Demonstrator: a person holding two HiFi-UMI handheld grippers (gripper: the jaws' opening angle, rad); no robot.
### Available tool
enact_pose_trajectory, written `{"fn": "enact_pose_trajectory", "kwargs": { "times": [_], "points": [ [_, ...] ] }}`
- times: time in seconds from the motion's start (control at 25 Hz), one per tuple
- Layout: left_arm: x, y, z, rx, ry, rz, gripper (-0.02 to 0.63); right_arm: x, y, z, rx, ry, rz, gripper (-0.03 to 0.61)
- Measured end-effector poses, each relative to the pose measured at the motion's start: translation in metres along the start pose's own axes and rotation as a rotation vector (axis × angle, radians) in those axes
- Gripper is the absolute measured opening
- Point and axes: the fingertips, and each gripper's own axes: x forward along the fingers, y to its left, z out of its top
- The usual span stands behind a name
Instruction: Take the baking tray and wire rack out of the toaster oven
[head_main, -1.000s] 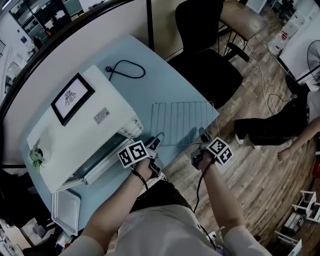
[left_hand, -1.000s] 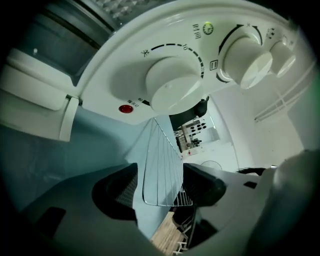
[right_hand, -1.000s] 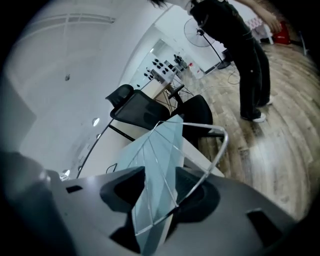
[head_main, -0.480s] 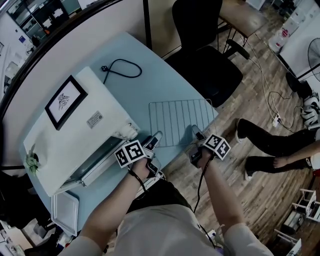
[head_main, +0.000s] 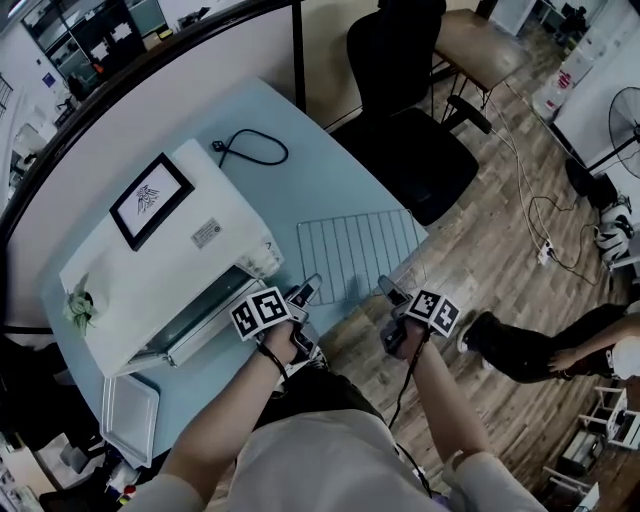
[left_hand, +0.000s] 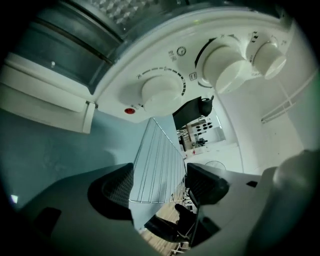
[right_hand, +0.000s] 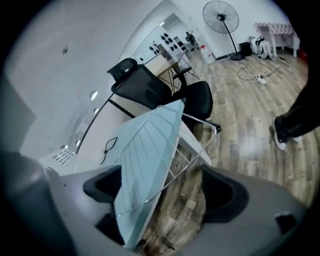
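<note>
Both grippers have drawn back a little from the wire rack (head_main: 360, 250) since a second ago, and both pairs of jaws have just been opening.

Left gripper (head_main: 306, 291): jaws apart, the rack's near edge between them, pads clear of the wire. Right gripper (head_main: 388, 290): jaws wide, same edge between them, nothing gripped.

I count one rack, flat on the surface (head_main: 310, 170) with its right corner overhanging. One baking tray (head_main: 130, 418) lies at the surface's near-left corner. One toaster oven (head_main: 160, 270), door open.
</note>
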Motion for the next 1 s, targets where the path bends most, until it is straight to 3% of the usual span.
{"fn": "enact_pose_trajectory", "kwargs": {
  "times": [0.16, 0.36, 0.72, 1.0],
  "points": [
    [-0.019, -0.009, 0.006, 0.013, -0.029, -0.022, 0.319, -0.012, 0.020, -0.011, -0.046, 0.007, 0.026, 0.503],
    [-0.054, -0.033, 0.009, 0.125, -0.039, -0.041, 0.319, -0.043, 0.081, -0.009, -0.185, -0.032, 0.124, 0.446],
    [-0.139, -0.078, 0.026, 0.453, -0.113, -0.044, 0.318, -0.107, 0.210, -0.020, -0.568, -0.082, 0.347, 0.281],
    [-0.214, -0.122, 0.038, 0.724, -0.221, -0.062, 0.250, -0.161, 0.298, -0.048, -0.801, -0.124, 0.514, 0.182]
  ]
}}
